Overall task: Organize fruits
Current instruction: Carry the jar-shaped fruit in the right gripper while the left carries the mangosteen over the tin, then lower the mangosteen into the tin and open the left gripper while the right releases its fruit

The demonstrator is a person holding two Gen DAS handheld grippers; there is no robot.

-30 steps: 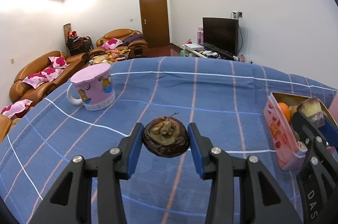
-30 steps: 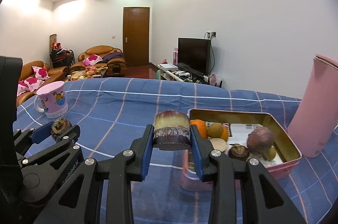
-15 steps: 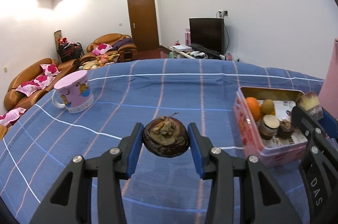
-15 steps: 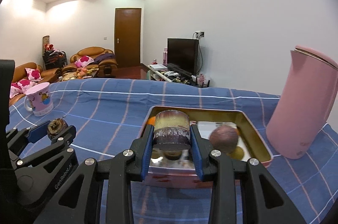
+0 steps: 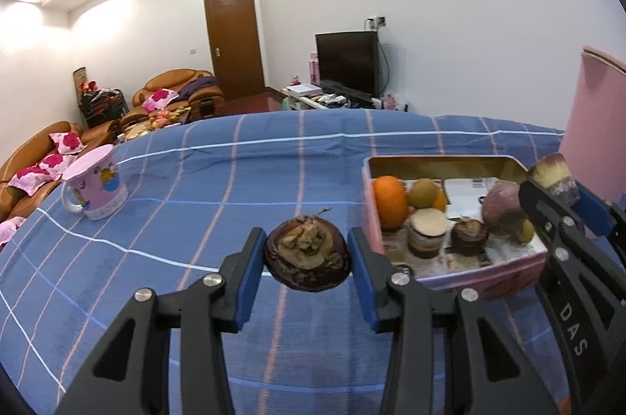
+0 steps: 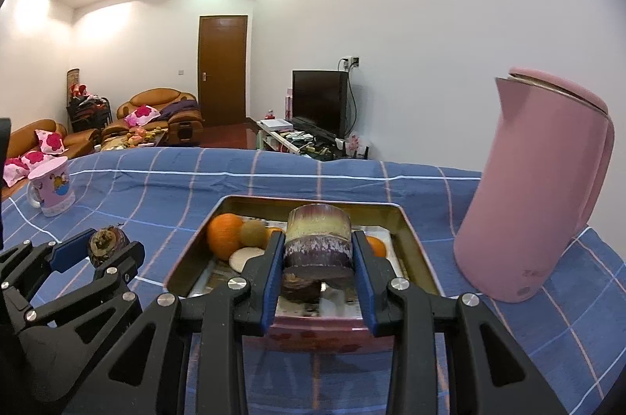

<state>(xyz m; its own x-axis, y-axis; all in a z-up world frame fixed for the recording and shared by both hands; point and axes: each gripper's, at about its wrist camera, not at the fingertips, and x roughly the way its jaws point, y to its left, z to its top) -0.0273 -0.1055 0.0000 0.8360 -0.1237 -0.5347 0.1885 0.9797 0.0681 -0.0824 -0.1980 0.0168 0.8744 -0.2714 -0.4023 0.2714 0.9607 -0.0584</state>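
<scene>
My left gripper (image 5: 308, 256) is shut on a dark brown mangosteen (image 5: 307, 255), held above the blue checked cloth, left of the pink tin box (image 5: 461, 280). My right gripper (image 6: 317, 258) is shut on a short sugarcane piece (image 6: 317, 246), held over the front of the tin (image 6: 414, 250). The tin holds an orange (image 6: 224, 235), a brownish round fruit (image 6: 253, 233), a cut cane piece (image 5: 428, 231), another mangosteen (image 5: 468, 237) and a reddish fruit (image 5: 502, 209). The left gripper with its mangosteen (image 6: 106, 245) also shows in the right wrist view.
A pink cartoon mug (image 5: 96, 188) stands on the cloth at the far left. A tall pink kettle (image 6: 536, 192) stands right of the tin. The table's far edge runs behind them; sofas, a door and a TV lie beyond.
Both grippers have moved right toward the tin. The right gripper with the cane piece now hangs over the tin's front. Both grips are unchanged.
</scene>
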